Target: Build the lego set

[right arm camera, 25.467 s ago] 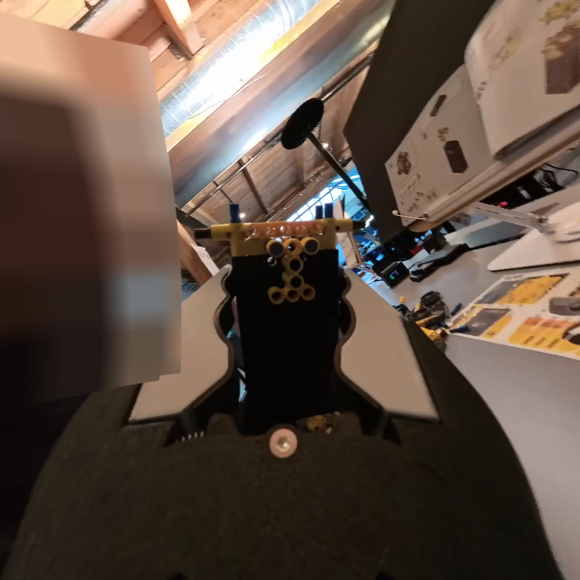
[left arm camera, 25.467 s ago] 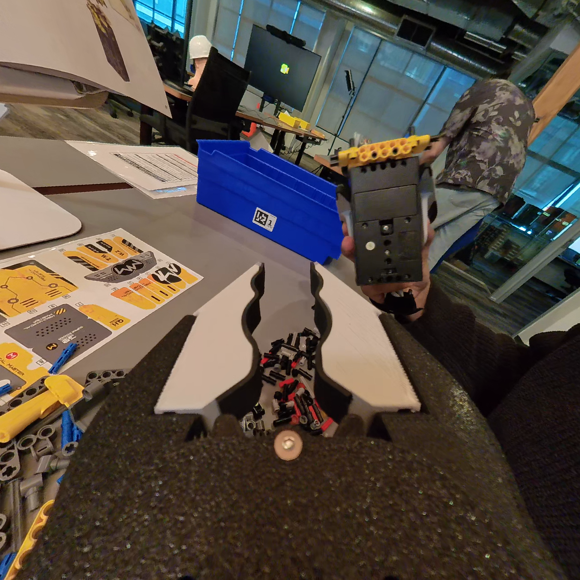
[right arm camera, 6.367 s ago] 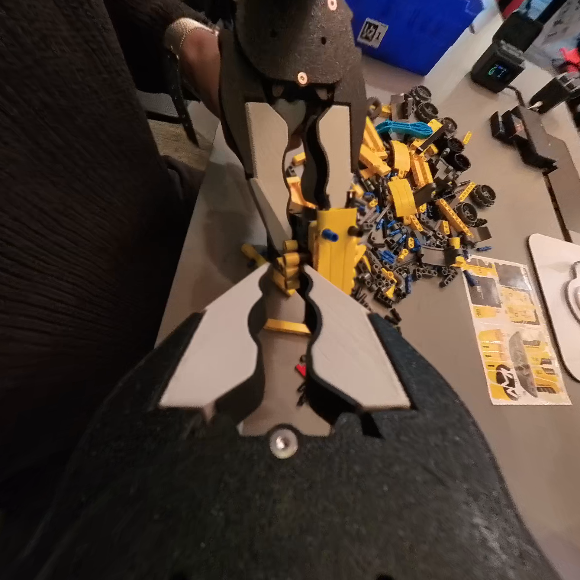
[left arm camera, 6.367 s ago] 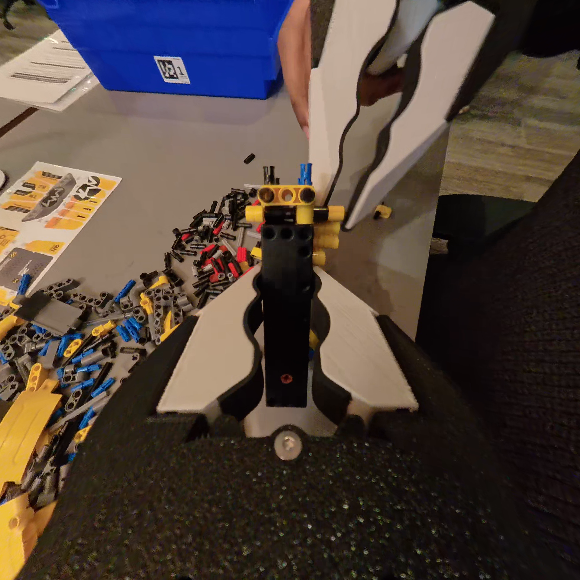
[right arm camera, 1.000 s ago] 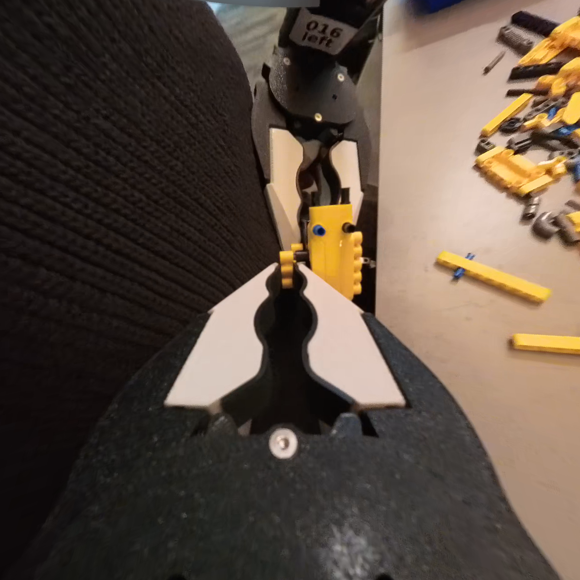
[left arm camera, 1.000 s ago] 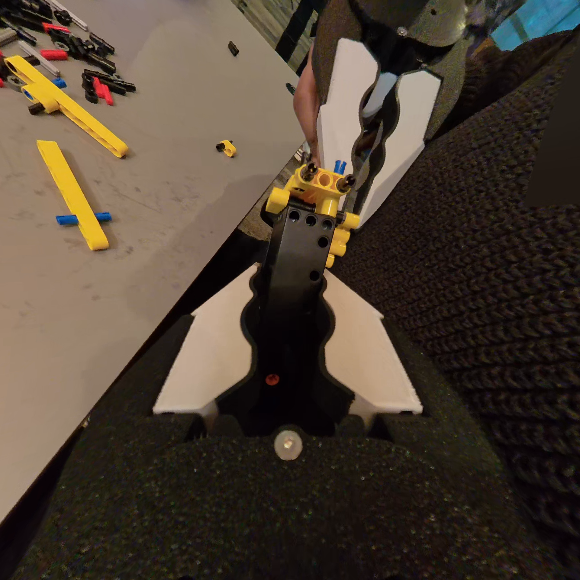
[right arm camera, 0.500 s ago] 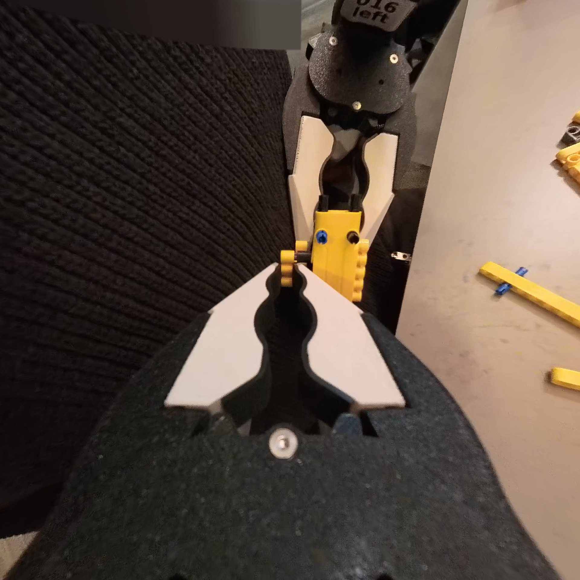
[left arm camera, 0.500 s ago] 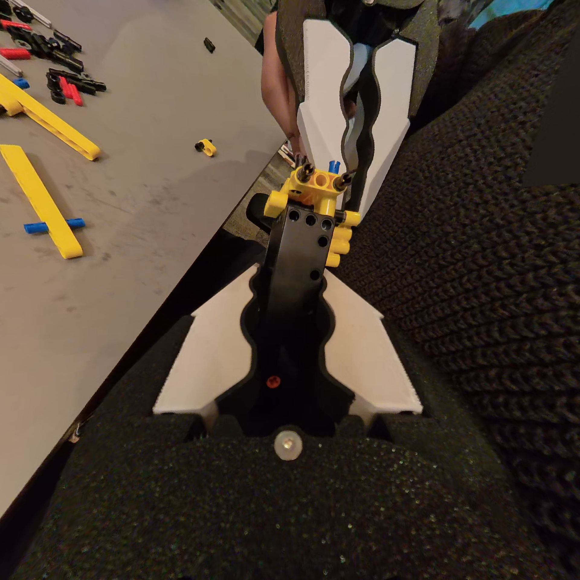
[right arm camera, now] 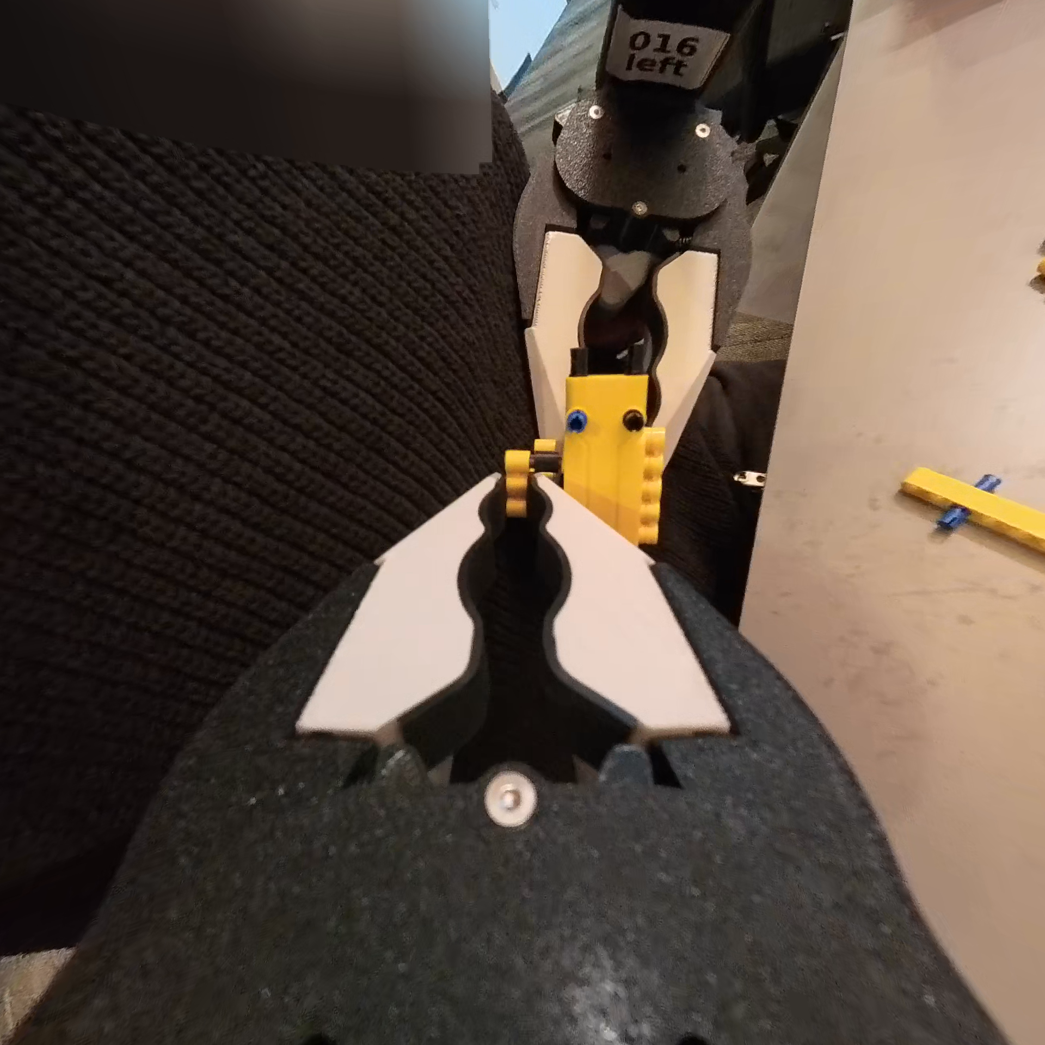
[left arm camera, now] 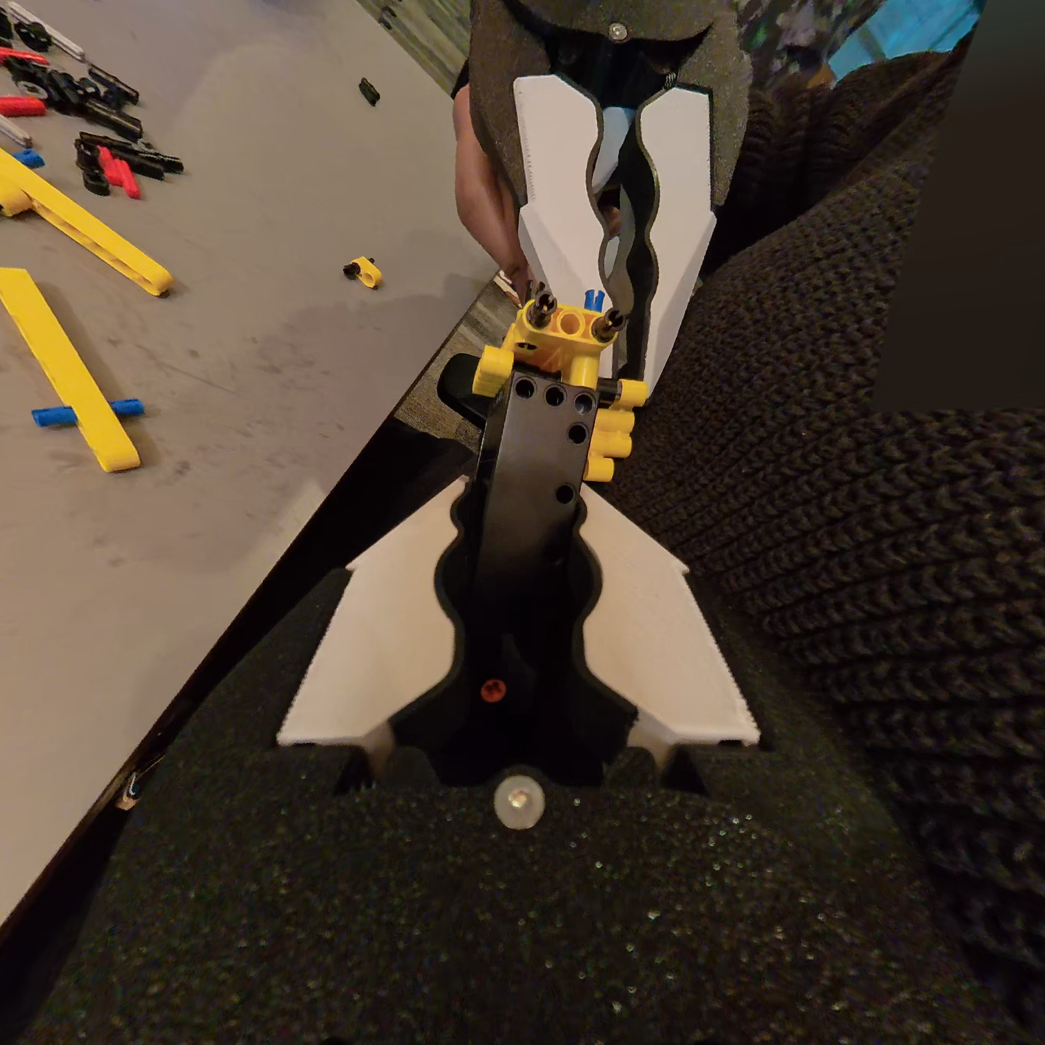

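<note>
My left gripper (left arm camera: 523,492) is shut on a black block assembly (left arm camera: 534,452) with a yellow connector (left arm camera: 560,339) and pins on its far end. It is held off the table edge, in front of a person's black knit sweater. My right gripper (right arm camera: 517,480) faces it and is shut on a small yellow ridged piece (right arm camera: 515,480) that a black pin joins to the assembly's side. In the right wrist view the assembly (right arm camera: 605,469) shows its yellow face between the left gripper's fingers (right arm camera: 551,373). In the left wrist view the right gripper (left arm camera: 622,362) comes down from above.
The grey table (left arm camera: 226,424) lies to the left with a yellow beam with a blue pin (left arm camera: 62,367), a second long yellow beam (left arm camera: 85,226), a small yellow connector (left arm camera: 362,271) and black and red pins (left arm camera: 113,164). The sweater (left arm camera: 848,565) fills the right side. The gap from one gripper's tips to the other's is roughly 4 centimeters.
Both grippers stay shut on the joined assembly. The pair has shifted slightly along the table edge, and the right gripper now stands more upright and closer in the left wrist view.
</note>
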`<state>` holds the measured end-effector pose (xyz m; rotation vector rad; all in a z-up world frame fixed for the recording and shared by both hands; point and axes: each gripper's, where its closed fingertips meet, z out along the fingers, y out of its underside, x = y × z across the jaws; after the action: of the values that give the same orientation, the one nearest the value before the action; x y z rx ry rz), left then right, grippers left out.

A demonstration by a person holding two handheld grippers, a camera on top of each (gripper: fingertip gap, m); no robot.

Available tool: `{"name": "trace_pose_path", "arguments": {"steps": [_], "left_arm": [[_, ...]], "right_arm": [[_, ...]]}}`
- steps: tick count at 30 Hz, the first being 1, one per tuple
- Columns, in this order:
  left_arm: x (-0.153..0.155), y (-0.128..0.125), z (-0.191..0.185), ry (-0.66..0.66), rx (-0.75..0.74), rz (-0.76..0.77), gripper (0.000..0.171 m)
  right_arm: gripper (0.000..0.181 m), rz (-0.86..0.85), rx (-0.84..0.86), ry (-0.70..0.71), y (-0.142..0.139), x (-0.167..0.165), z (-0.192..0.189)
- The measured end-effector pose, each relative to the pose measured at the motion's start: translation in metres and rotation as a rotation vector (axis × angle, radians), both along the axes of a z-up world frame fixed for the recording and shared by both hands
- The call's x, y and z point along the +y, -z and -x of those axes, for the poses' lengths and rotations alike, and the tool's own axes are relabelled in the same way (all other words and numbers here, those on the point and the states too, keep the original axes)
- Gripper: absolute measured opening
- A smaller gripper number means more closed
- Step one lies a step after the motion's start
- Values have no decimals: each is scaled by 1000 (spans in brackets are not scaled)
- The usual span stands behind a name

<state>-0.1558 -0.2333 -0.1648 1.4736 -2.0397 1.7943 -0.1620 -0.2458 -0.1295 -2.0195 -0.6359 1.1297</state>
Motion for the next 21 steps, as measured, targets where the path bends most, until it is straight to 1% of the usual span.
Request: {"name": "trace_pose_path", "arguments": {"steps": [4, 6, 9, 13, 16, 17, 18, 21], "left_arm": [[0, 0, -1, -1, -3, -1, 28], [0, 0, -2, 0, -3, -4, 29], [0, 1, -1, 3, -4, -8, 31], [3, 3, -2, -14, 1, -27, 30], [3, 4, -3, -13, 3, -28, 30], [2, 4, -3, -7, 2, -29, 30], [0, 2, -2, 2, -3, -24, 30], [-3, 2, -1, 25, 1, -1, 31]], "right_arm": [[6, -1, -2, 3, 0, 0, 0], [6, -9, -29, 9, 0, -1, 0], [6, -39, -108, 22, 1, 0, 1], [6, -125, -314, 45, 5, 2, 0], [6, -140, -363, 66, 5, 2, 0], [6, -125, -350, 68, 5, 1, 0], [6, -98, -304, 68, 4, -1, 1], [7, -3, -75, 78, 2, -3, 2]]}}
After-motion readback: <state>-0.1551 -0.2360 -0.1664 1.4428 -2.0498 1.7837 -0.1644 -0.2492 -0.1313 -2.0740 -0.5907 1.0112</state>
